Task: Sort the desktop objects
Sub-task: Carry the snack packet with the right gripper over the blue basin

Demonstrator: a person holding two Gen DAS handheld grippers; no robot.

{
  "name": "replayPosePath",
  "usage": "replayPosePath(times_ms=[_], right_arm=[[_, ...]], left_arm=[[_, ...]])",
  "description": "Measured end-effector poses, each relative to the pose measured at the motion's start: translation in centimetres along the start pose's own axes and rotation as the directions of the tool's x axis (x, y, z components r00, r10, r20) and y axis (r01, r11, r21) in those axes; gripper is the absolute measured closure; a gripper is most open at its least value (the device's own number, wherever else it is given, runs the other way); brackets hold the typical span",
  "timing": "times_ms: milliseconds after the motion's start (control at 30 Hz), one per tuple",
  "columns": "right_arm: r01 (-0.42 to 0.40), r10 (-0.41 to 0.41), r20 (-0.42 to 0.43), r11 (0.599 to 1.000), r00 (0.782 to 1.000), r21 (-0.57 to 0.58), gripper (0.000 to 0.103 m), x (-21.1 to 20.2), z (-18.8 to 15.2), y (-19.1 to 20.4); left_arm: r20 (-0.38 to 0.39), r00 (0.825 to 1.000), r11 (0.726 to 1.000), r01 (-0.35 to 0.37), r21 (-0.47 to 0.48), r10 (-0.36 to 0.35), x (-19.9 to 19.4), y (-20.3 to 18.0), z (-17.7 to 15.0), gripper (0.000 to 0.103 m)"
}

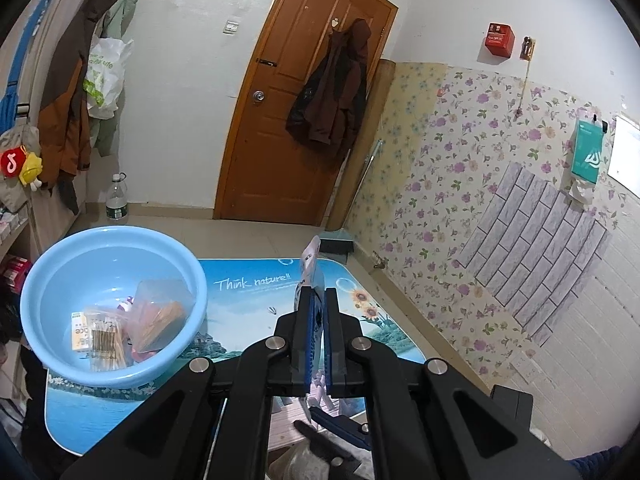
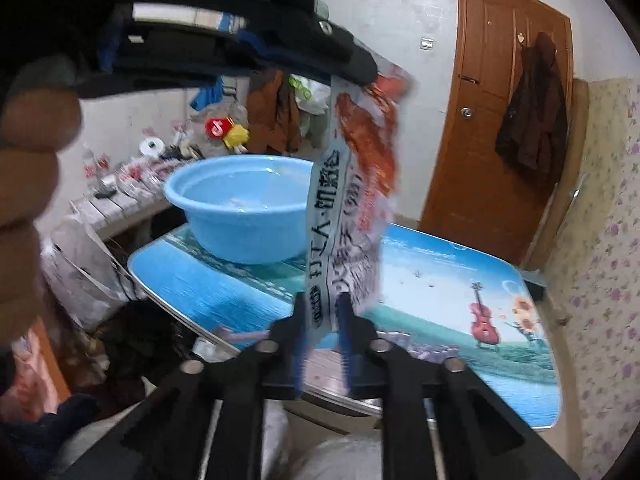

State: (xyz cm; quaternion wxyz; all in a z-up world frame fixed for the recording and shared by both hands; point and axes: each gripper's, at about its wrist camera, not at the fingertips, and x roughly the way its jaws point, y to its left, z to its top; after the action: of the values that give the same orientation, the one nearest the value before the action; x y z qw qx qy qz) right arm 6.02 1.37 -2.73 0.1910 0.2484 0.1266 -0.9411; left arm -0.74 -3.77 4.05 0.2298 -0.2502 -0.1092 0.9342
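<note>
Both tools (image 1: pixel 316 300) (image 2: pixel 322 308) pinch snack packet (image 2: pixel 352 200), seemingly upright.

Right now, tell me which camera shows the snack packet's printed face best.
The right wrist view: the snack packet hangs broadside there, its red picture and lettering facing the lens, though slightly blurred. The left wrist view shows the packet only edge-on, a thin strip clamped in the left hand-held gripper.

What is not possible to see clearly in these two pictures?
- Snack packet: right wrist view, print smeared by motion blur; left wrist view shows it edge-on only.
- Right gripper: whether its jaws touch the packet, blur hides it.
- Items in the blue basin: left wrist view, labels too small; right wrist view, the wall hides them.
- Left gripper: shut on the packet.
</note>
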Motion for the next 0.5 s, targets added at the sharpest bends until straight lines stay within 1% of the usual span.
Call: replayPosePath(times_ms=[100,200,367,500], right_arm=[[-0.005,0.005,-0.003,1.000,1.000,0.000,0.097,0.1,-0.1,-0.2],[0.014,-0.014,0.008,0.999,1.000,-0.039,0.099,0.2,-0.2,0.4],[0.092,-0.086,0.047,0.985,0.995,-0.143,0.100,0.4,0.1,2.1],[0.120,-0.107,0.075,0.972,0.991,-0.200,0.101,0.9,0.8,3.0]], left_arm=[[-0.002,1.000,1.000,-0.006,-0.005,0.006,0.2,0.2,0.1,0.100],[0.000,1.000,1.000,-0.007,-0.005,0.007,0.2,0.4,0.2,0.100],[0.019,1.000,1.000,-0.019,-0.008,0.019,-0.4,1.1,0.7,0.099],[0.041,0.998,0.999,-0.042,-0.019,0.043,-1.3,2.3,1.4,0.099]])
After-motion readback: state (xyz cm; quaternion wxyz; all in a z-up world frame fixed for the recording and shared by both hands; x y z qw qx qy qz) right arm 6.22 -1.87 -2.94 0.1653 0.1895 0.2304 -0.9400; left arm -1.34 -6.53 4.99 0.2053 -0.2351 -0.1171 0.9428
